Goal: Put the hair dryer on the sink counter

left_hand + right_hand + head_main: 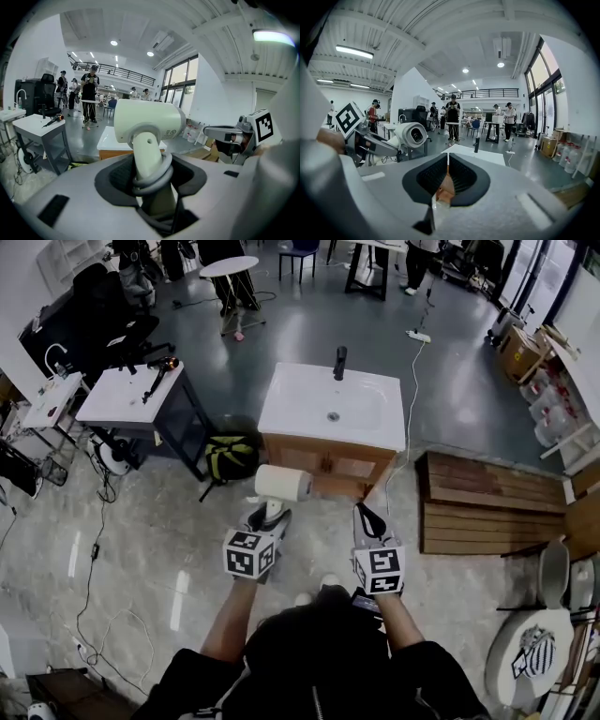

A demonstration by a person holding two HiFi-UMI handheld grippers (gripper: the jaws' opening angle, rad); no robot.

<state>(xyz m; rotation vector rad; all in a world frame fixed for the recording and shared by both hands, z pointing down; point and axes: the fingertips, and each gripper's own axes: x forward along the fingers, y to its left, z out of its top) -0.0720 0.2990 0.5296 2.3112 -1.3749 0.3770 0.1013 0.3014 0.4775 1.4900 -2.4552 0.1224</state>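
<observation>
A white hair dryer [281, 484] [147, 124] [412, 135] stands upright in my left gripper [267, 517] [152, 173], which is shut on its handle with the grey cord looped round it. The dryer hangs over the floor just short of the front edge of the sink counter [300, 390] [107, 140] [487, 157], a white basin top on a wooden cabinet with a black faucet [340, 362] at the back. To its right my right gripper [368, 518] [447, 166] is shut, with nothing between its pads.
A white table [112, 404] with a black tool on it stands to the left. A yellow-and-black bag [230, 456] lies between it and the cabinet. A wooden pallet [487, 502] lies at the right, a toilet [534, 652] at the lower right. People stand far back.
</observation>
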